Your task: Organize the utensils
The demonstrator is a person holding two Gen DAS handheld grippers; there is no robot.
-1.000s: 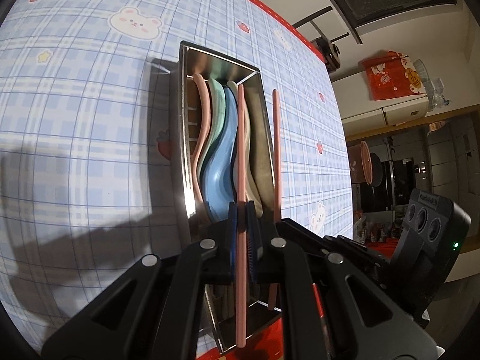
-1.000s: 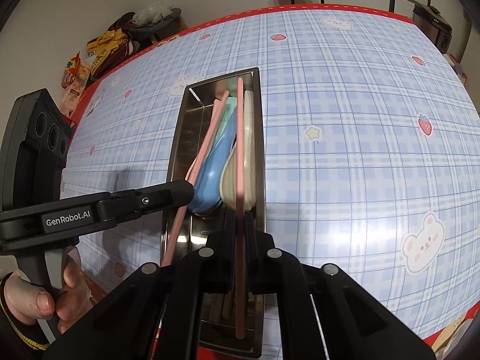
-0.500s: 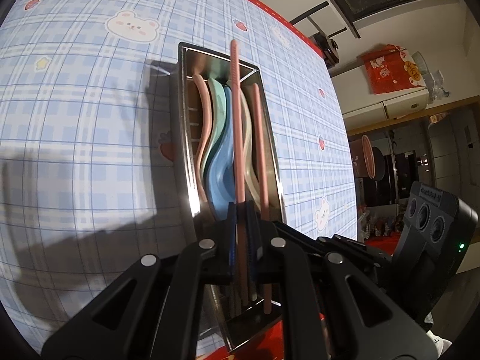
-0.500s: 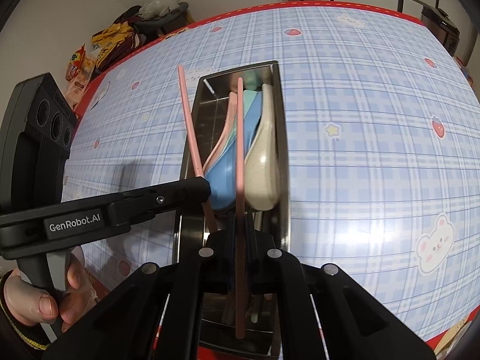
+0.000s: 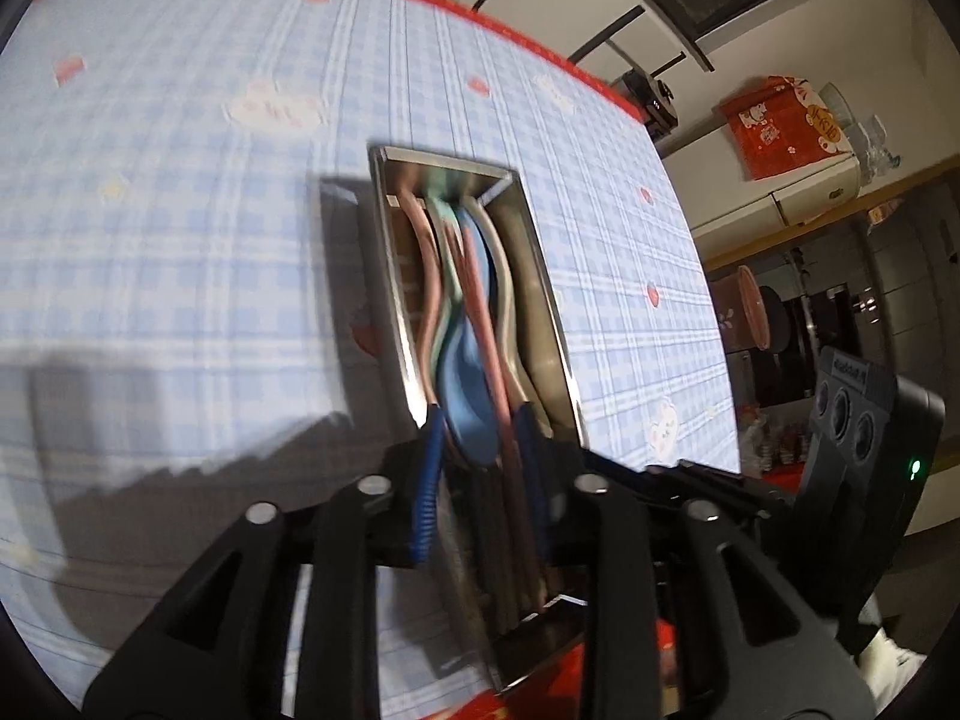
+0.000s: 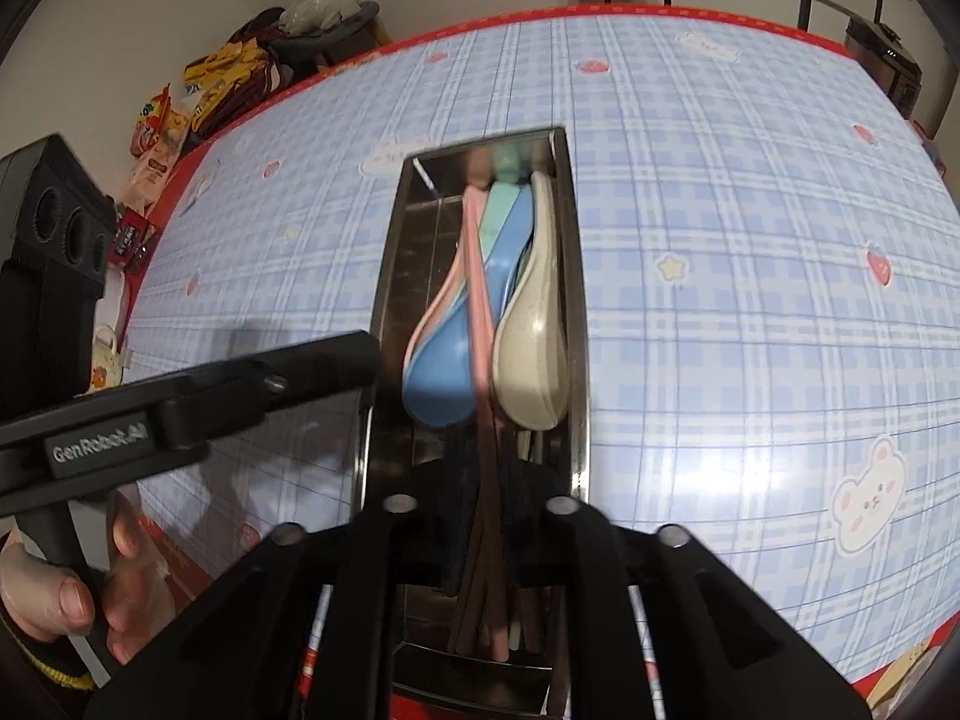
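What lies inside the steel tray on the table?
Inside the steel tray: pink, green, blue and beige spoons, with pink chopsticks across them. The tongs hide the tray's near end.

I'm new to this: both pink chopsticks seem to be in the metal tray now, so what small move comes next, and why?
Probably lift both hand-held grippers straight up. The left and right are opening, and the pink chopsticks lie on the spoons inside the metal tray, so nothing needs holding.

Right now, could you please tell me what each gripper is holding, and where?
Nothing is held. The left gripper and right gripper are opening, pads clear of the pink chopsticks lying in the steel tray.
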